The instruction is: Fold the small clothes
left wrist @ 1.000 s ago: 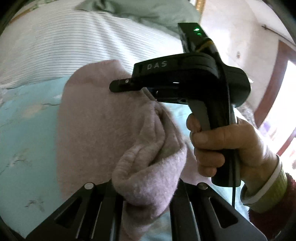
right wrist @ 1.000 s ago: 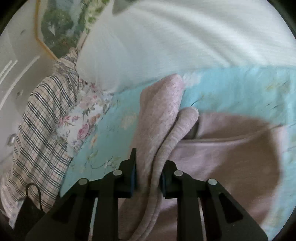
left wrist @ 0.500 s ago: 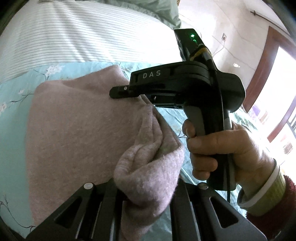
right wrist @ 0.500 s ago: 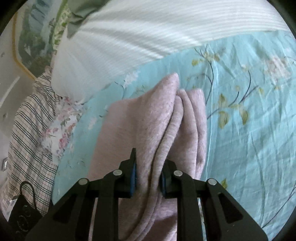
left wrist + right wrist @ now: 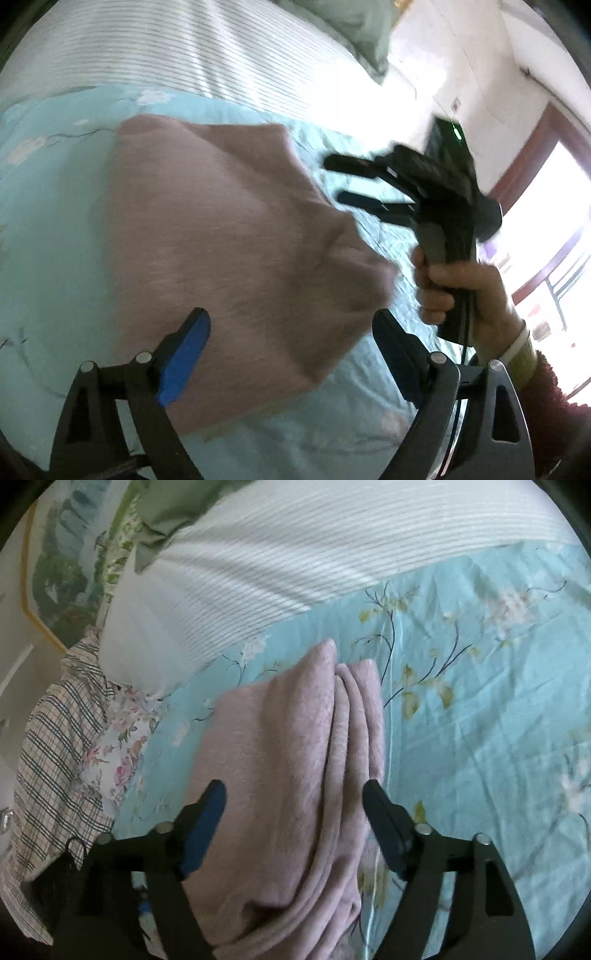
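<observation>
With both jaws spread wide, neither gripper holds anything: left gripper (image 5: 291,328) hovers over the near end of the garment (image 5: 229,251), blue pads either side of the cloth but not pinching. Right gripper (image 5: 293,799) likewise gapes over the stacked fold edges; from the left view it sits just off the garment's right edge (image 5: 336,181), clear of the fabric.

Garment lies folded on the bed sheet (image 5: 480,720), roughly mid-bed, its far end pointing at the striped pillow (image 5: 295,554). Layers stack along the right edge, visible as parallel ridges in the right view. My read: fold is laid down and the open jaws let the cloth settle flat instead of dragging it.

Plaid cloth (image 5: 48,746) and floral fabric (image 5: 122,746) bunch at the bed's left edge, well apart. Left view is motion-blurred, so wrinkle detail there is unclear. Bulge near the right edge may need pressing.
</observation>
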`<state>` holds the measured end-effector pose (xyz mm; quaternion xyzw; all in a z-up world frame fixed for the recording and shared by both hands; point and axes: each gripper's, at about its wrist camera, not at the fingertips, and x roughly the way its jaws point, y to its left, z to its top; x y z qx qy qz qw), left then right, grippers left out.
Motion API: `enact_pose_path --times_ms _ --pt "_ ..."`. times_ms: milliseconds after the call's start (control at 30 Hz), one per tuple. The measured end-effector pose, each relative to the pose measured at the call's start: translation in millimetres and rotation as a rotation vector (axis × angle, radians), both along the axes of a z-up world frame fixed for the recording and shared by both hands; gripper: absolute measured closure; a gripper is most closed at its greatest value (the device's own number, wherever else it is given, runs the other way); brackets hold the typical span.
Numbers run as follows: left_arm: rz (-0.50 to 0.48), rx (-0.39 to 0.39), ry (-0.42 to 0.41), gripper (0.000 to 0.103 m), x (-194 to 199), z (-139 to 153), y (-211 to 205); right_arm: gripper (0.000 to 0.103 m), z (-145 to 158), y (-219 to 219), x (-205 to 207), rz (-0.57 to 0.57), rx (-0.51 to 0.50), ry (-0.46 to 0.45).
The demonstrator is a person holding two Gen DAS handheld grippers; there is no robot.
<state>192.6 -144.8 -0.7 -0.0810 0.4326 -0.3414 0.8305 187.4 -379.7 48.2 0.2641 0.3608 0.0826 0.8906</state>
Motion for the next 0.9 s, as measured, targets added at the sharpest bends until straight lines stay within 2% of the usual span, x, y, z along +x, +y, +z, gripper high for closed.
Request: enact_pose_path --times_ms 167,267,367,600,700,767,800,833,867,900 --pt "0.122 -0.03 0.081 0.013 34.5 -12.0 47.4 0.019 -12.1 4.0 -5.2 0.015 -0.007 0.047" --pt "0.147 -0.068 0.189 0.013 60.3 -28.5 60.8 0.019 -20.7 1.6 -0.3 0.018 0.0 0.067" --pt "0.164 -0.092 0.238 0.013 85.9 -42.5 66.6 0.019 -25.7 -1.1 4.9 0.024 0.016 0.075" --pt "0.152 -0.132 0.289 0.013 124.0 -55.2 55.6 0.019 -37.5 -3.8 19.9 0.047 0.034 0.101" --pt "0.142 -0.121 0.279 0.014 142.5 -58.5 41.4 0.019 -45.7 -5.3 29.2 0.059 0.047 0.119" --pt "0.129 -0.105 0.257 0.021 154.9 -60.5 31.1 0.019 -47.8 -1.9 35.7 0.079 0.052 0.115" --pt "0.121 -0.08 0.253 0.033 161.0 -62.4 24.8 0.023 -48.8 0.6 40.1 0.088 0.05 0.119" --pt "0.108 -0.054 0.252 0.048 167.5 -65.2 18.7 0.034 -50.6 2.9 44.2 0.091 0.043 0.136" --pt "0.101 -0.052 0.255 0.054 169.9 -66.5 16.4 0.055 -53.5 4.7 47.9 0.093 0.052 0.156" --pt "0.097 -0.067 0.255 0.061 171.3 -65.0 16.7 0.059 -53.4 6.1 49.0 0.093 0.06 0.156"
